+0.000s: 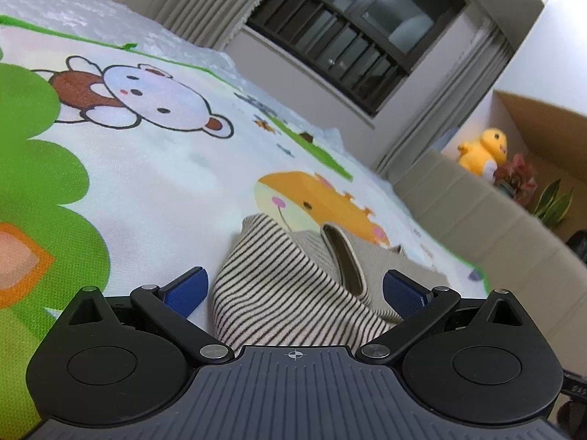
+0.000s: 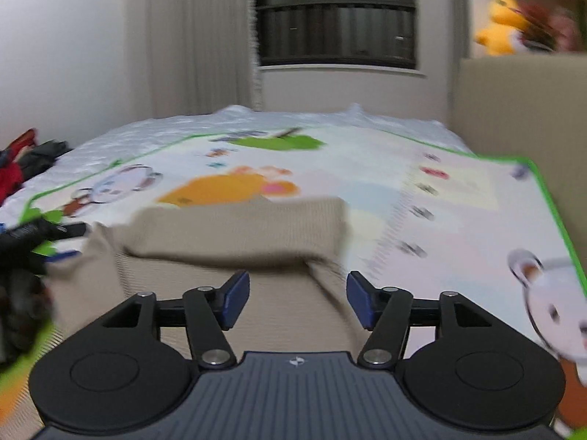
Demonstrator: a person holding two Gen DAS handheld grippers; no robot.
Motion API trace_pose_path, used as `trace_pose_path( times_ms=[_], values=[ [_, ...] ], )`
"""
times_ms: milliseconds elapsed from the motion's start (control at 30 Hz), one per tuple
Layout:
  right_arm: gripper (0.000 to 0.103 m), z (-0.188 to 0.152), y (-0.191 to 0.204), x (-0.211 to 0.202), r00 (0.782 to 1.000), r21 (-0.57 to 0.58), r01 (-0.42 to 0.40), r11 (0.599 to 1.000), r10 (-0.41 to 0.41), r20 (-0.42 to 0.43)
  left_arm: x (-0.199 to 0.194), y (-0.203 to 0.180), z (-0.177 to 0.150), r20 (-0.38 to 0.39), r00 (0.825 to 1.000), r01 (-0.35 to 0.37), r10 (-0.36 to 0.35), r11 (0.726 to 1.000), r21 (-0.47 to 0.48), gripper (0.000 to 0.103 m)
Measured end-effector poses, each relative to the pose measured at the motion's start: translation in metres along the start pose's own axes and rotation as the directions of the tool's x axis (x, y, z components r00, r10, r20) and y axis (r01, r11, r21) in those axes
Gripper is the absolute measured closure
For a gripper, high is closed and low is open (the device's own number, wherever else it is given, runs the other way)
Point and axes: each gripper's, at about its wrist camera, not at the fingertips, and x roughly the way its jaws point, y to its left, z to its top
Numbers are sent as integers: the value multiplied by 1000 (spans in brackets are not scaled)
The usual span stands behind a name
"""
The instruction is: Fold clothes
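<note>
Beige knit garment (image 2: 234, 227) with striped part (image 1: 279, 293) lies bunched on mat (image 1: 165, 168) | left gripper (image 1: 293, 289) jaws apart around fabric | right gripper (image 2: 298, 299) jaws apart above it | right view blurred, contact unclear

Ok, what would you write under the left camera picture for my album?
Open left gripper around a striped beige garment on the cartoon mat.

Cartoon mat (image 1: 154, 168), yellow plush (image 1: 482, 150), window (image 1: 352, 40).
</note>
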Motion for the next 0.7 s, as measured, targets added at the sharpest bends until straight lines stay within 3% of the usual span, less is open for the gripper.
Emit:
trace_pose_path(
  times_ms=[167,267,367,467,567,633,700],
  values=[
    [39,-42,-49,10,999,163,50,985,-49,-11,-3,-13,-2,-106,994,-24,36,994,108,0],
    [34,-58,-71,11,1000,271,-21,962,22,-1,-26,-27,-11,-113,988,-80,101,981,175,0],
    [18,-65,-86,2,993,330,-114,937,98,64,-59,-50,-22,-66,991,-97,119,960,263,2],
    [17,-68,-96,0,985,368,-169,914,145,94,-84,-98,-33,-56,989,-102,139,897,429,4],
    [14,-70,-102,1,979,391,-205,897,179,102,-96,-145,-48,-99,984,-61,145,811,582,4],
    [12,-70,-103,1,974,400,-226,888,198,110,-95,-169,-61,-123,978,-45,169,744,667,4],
    [11,-70,-105,0,971,409,-240,881,208,121,-86,-187,-80,-124,964,-63,235,655,753,5]
  ],
)
